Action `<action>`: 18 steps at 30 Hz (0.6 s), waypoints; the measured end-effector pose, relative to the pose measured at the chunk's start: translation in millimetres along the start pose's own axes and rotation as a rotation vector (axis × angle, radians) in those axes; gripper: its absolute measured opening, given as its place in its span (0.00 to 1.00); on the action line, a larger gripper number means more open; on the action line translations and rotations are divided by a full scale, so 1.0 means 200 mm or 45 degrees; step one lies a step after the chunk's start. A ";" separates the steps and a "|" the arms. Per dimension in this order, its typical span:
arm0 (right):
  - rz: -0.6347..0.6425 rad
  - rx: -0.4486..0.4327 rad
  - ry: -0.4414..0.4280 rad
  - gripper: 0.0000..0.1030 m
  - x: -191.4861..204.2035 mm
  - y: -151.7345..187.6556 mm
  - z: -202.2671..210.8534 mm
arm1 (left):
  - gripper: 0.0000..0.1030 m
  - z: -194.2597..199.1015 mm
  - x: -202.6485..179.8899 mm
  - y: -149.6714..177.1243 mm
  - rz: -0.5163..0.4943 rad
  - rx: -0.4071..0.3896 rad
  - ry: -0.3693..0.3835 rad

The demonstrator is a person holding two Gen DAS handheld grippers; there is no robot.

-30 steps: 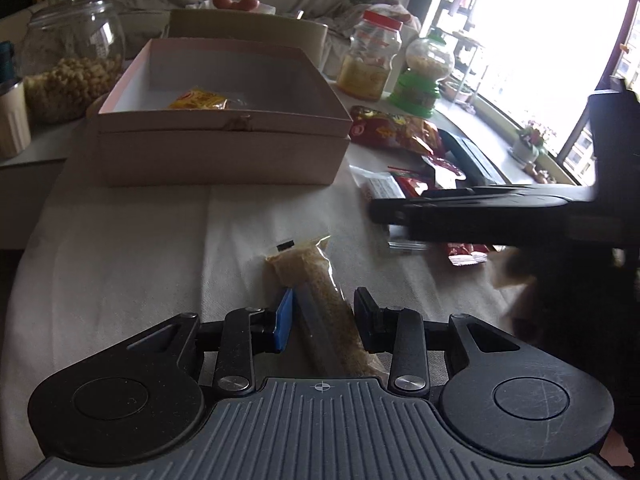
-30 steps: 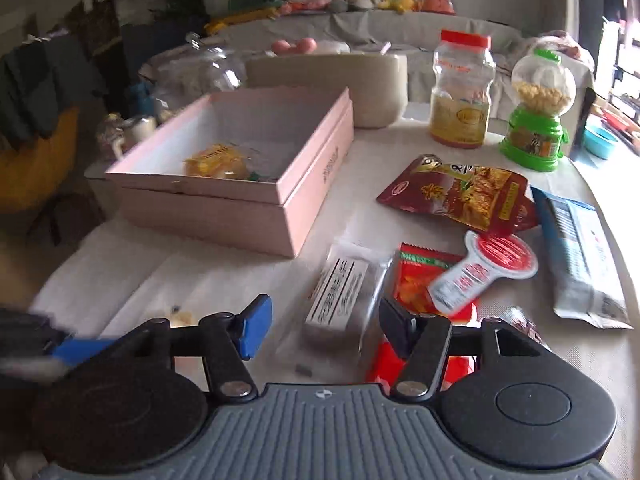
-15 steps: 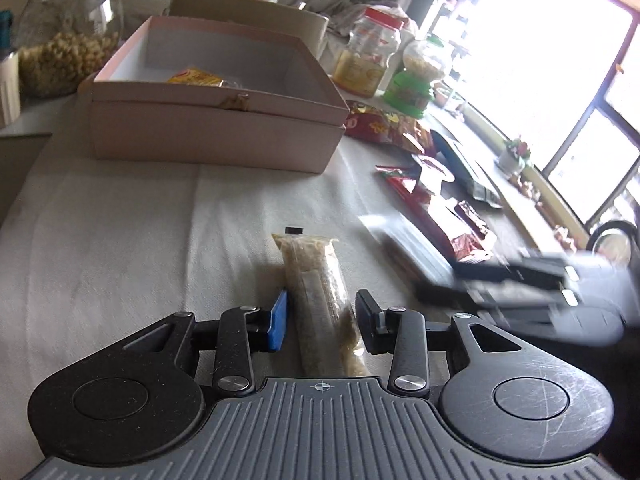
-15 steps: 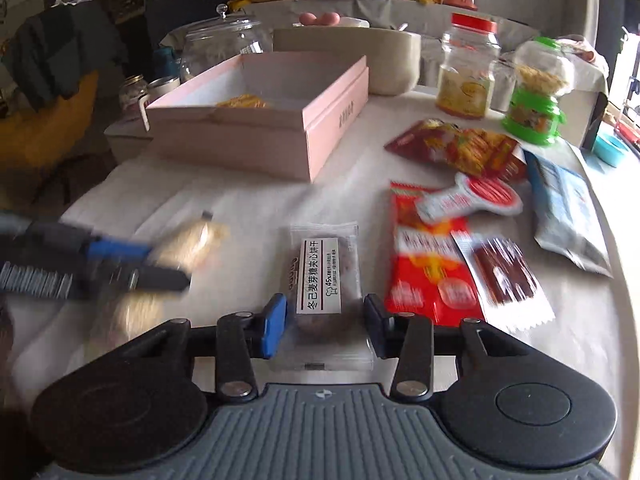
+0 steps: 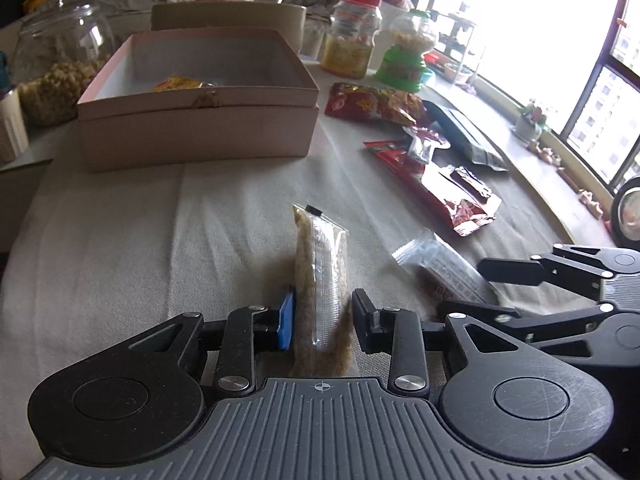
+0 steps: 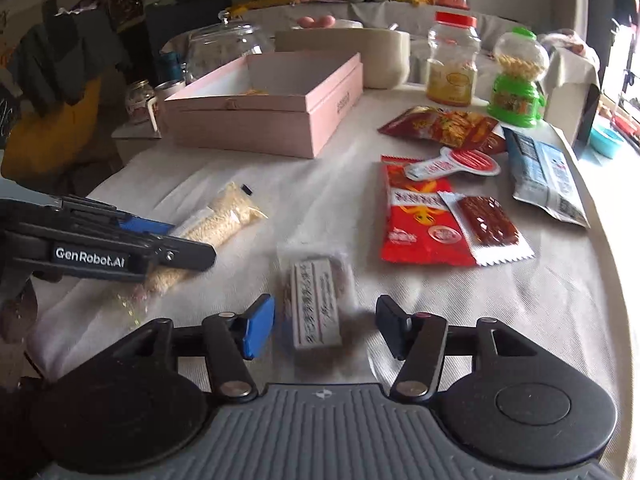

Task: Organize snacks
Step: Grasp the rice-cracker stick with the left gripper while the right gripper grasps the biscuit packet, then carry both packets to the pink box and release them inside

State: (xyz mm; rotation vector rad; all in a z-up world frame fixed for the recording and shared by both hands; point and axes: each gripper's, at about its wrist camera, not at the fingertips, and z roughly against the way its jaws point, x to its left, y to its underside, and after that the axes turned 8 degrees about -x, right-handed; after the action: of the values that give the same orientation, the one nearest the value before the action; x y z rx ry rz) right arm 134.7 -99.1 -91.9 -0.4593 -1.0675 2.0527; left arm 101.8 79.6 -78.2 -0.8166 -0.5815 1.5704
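A long clear packet of beige crackers (image 5: 320, 264) lies on the white cloth, turned on its edge. My left gripper (image 5: 322, 320) is closing on its near end, and both pads touch its sides. From the right wrist view, that left gripper (image 6: 192, 240) straddles the cracker packet (image 6: 228, 216). My right gripper (image 6: 324, 326) is opening. A clear packet with a white label (image 6: 316, 304) lies between its jaws with a gap on each side. The left wrist view shows the right gripper (image 5: 464, 288) by the labelled packet (image 5: 444, 264). The open pink box (image 5: 200, 128) holds a yellow packet (image 5: 176, 84).
Red snack packets (image 6: 420, 220), a red-lidded pouch (image 6: 456, 162) and a blue-white bag (image 6: 544, 172) lie right of the middle. Behind them stand a red-capped jar (image 6: 452, 68) and a green dispenser (image 6: 516, 88). A glass jar (image 5: 60, 68) stands left of the box. The table edge (image 6: 600, 264) curves along the right.
The left jaws have narrowed onto the cracker packet, which now stands on its edge. The right gripper drew back toward the near edge, and its jaws now stand slightly wider around the labelled packet.
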 end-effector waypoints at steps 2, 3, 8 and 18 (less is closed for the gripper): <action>0.055 -0.017 0.024 0.56 0.03 0.01 -0.01 | 0.34 0.00 0.00 0.00 0.001 0.004 -0.003; 0.067 -0.024 0.030 0.56 0.04 0.02 -0.01 | 0.34 0.00 0.00 0.00 0.004 0.005 -0.002; 0.065 -0.023 0.021 0.40 0.03 0.02 0.02 | 0.34 0.00 0.00 0.00 0.008 -0.002 0.001; 0.065 -0.037 0.012 0.37 0.05 0.04 0.11 | 0.34 0.00 -0.02 0.01 -0.021 -0.012 -0.021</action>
State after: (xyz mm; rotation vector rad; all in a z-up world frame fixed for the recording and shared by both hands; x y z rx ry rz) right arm 110.9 -106.3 -85.8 -0.5156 -1.0912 2.0800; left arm 100.0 75.2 -78.9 -0.8049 -0.6067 1.5618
